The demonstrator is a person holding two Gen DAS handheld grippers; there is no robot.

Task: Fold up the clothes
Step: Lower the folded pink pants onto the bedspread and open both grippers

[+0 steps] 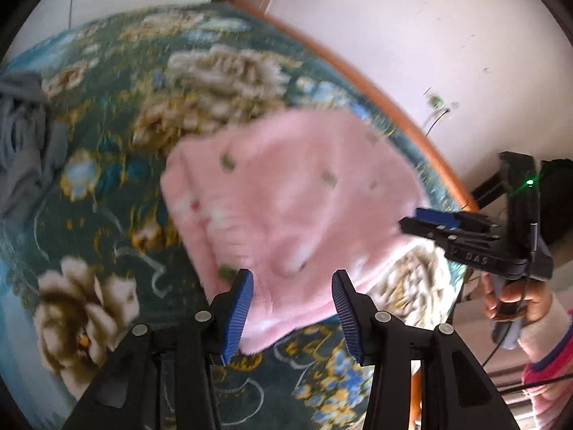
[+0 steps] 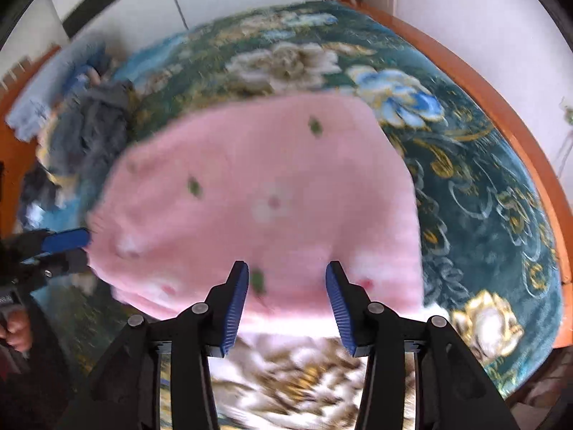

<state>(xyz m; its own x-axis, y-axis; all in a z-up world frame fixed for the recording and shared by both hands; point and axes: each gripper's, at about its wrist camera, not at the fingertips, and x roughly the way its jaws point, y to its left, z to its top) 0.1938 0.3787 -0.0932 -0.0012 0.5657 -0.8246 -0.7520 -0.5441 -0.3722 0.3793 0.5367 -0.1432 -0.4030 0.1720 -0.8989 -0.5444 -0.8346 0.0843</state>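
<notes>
A folded pink fleece garment with small flower and leaf prints lies on a dark green floral blanket. It also shows in the right wrist view. My left gripper is open, its blue pads over the garment's near edge, holding nothing. My right gripper is open over the garment's near edge, empty. The right gripper shows in the left wrist view at the garment's right side. The left gripper shows in the right wrist view at its left side. Both views are blurred.
A heap of grey and blue clothes lies at the blanket's far left, also in the right wrist view. An orange wooden bed frame runs along a white wall. The blanket extends right.
</notes>
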